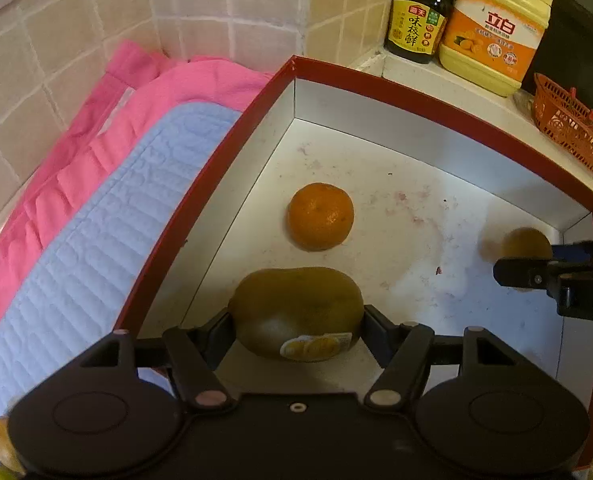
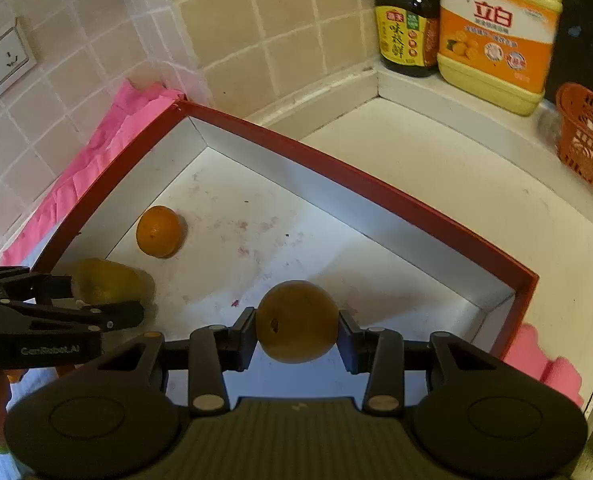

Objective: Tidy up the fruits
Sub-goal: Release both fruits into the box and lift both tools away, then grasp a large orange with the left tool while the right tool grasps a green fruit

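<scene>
1. A kiwi is pinched between the fingers of the left gripper, low inside the red box.
2. A round fruit is clamped by the right gripper near the box's right corner.
3. An orange lies free on the box floor beyond the kiwi.
</scene>
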`<state>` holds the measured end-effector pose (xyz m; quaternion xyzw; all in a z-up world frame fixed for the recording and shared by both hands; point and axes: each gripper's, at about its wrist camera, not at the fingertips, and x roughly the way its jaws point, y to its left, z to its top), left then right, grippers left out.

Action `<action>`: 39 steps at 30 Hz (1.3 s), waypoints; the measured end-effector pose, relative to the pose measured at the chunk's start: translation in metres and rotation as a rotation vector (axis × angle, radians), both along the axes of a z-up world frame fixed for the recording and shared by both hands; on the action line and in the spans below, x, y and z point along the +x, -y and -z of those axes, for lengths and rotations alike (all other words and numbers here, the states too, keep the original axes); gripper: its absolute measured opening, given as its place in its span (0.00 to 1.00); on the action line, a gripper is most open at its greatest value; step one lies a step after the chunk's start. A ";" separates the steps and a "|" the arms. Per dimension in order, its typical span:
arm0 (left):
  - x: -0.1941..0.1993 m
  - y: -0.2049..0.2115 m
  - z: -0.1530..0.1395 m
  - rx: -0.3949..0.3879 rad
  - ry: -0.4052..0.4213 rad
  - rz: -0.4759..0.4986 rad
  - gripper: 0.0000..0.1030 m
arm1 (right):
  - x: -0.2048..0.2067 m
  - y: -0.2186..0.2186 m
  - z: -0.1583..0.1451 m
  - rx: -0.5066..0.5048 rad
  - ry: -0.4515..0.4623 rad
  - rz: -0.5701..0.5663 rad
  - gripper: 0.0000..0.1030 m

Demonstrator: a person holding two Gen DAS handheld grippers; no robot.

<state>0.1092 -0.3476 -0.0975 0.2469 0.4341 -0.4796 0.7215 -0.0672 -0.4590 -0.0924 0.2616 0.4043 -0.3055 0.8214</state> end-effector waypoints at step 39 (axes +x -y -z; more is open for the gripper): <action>0.012 -0.419 -0.258 -0.436 0.516 -0.631 0.93 | 0.047 -0.174 -0.245 -0.447 0.573 -0.272 1.00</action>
